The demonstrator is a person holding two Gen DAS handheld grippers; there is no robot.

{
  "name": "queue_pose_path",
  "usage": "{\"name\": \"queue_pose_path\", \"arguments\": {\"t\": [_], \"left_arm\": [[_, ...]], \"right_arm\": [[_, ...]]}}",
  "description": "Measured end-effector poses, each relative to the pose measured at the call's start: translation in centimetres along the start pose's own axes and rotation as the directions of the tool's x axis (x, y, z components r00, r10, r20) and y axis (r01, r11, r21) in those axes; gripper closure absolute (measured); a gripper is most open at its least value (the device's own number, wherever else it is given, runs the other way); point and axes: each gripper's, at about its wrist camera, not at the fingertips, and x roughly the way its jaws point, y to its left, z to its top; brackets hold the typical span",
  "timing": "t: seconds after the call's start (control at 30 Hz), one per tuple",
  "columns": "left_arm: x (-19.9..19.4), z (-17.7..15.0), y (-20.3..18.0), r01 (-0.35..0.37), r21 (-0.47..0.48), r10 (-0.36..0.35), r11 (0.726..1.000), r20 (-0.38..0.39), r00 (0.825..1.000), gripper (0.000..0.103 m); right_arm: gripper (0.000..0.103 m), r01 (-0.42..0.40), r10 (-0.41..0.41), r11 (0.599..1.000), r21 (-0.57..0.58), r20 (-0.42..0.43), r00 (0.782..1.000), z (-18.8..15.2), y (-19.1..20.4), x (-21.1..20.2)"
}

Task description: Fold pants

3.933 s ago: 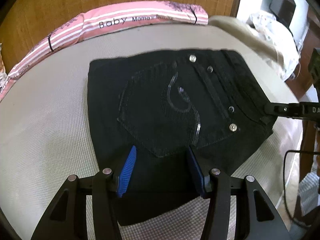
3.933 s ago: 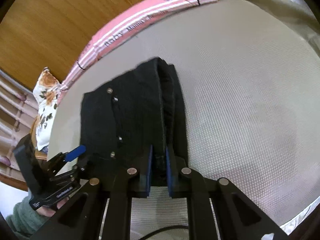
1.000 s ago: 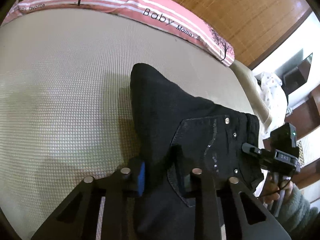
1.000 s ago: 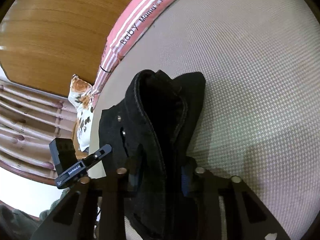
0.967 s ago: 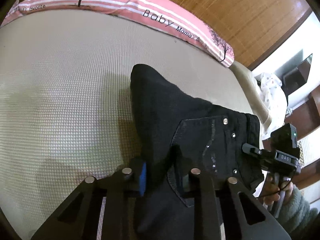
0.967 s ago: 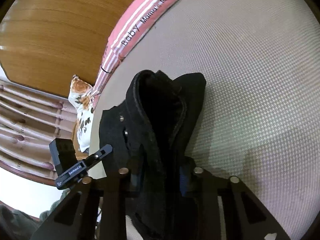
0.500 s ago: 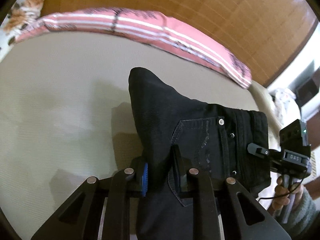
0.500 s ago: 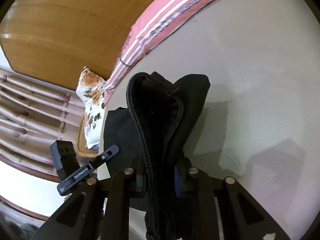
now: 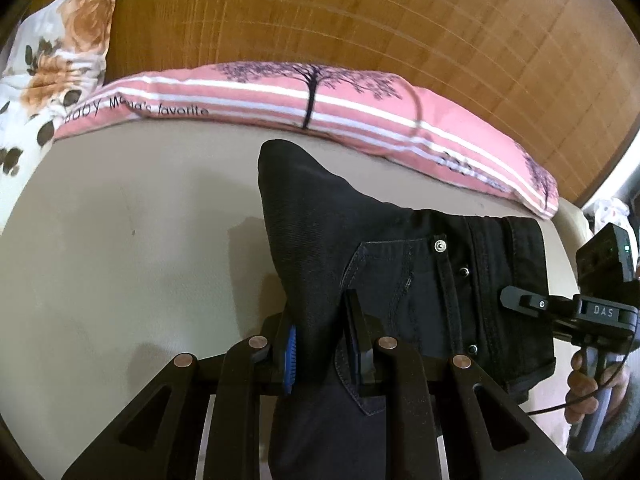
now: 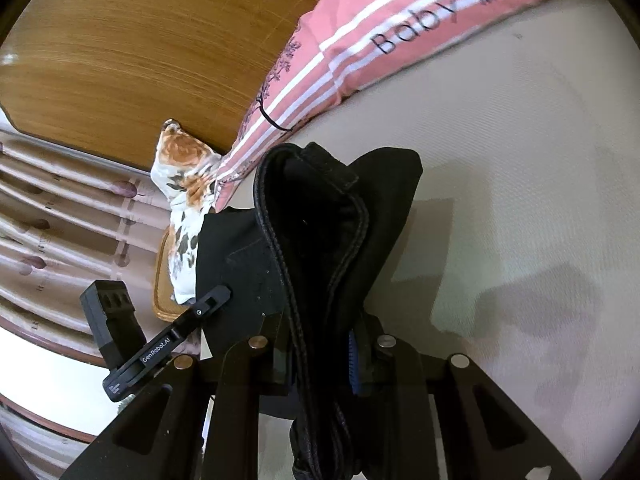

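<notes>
Only leftward: pants (image 9: 400,248) back pocket (image 9: 384,280)

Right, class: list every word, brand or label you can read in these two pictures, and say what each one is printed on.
"Baby Mama's favorite": on the pink striped pillow.
"Baby", then a blurred word starting "Mam": same pillow, seen from the right wrist.
"DAS": on the right gripper, seen from the left wrist.
"GenRobot.AI": on the left gripper, seen from the right wrist.
Black pants: no readable text; button markings too small.
</notes>
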Motion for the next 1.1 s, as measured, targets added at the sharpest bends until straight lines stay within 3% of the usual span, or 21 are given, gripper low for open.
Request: {"name": "queue_pose_path", "arguments": {"t": [0.13,0.27,0.37,0.5,0.67,1.0,1.1], "left_arm": [[1.0,1.1,1.1,0.002,-0.012,-0.002,1.0,0.005,1.0,0.082],[3.4,0.7,1.9,-0.038,-0.006,0.038,0.999,-0.022,0.999,0.078],[4.4,-0.3,2.6,-0.071,-0.027,0.071,0.997,-0.02,0.997,0.066],[3.9,-1.7,2.5,-0.108,-0.014,0.108,0.994,0.004,0.994,0.054],[2.5,-4.9,1.6,-0.16,0.019,0.16,0.987,0.023,0.987,0.048],[-1.9,-9.6,-1.2,-0.296,0.028,0.293,0.955,0.069,0.953,0.047],[-3.4,-10.5,-2.3,-0.317,0.027,0.314,0.948,0.074,0.946,0.041]], "right_arm": [[0.084,0.013,-0.013,1.0,-0.008,0.001,1.0,1.5,-0.1,1.0],[0.082,0.113,-0.113,0.992,-0.055,0.009,0.994,1.8,-0.6,2.3],[0.065,0.237,-0.235,0.966,-0.103,0.032,0.972,1.4,-1.0,2.9],[0.051,0.308,-0.304,0.941,-0.141,0.052,0.951,0.4,-1.1,2.6],[0.047,0.357,-0.351,0.917,-0.179,0.063,0.934,-2.4,-0.9,1.0],[0.047,0.491,-0.458,0.832,-0.259,0.18,0.871,-7.2,1.5,-2.2],[0.046,0.519,-0.484,0.809,-0.276,0.188,0.855,-8.7,2.3,-2.4]]}}
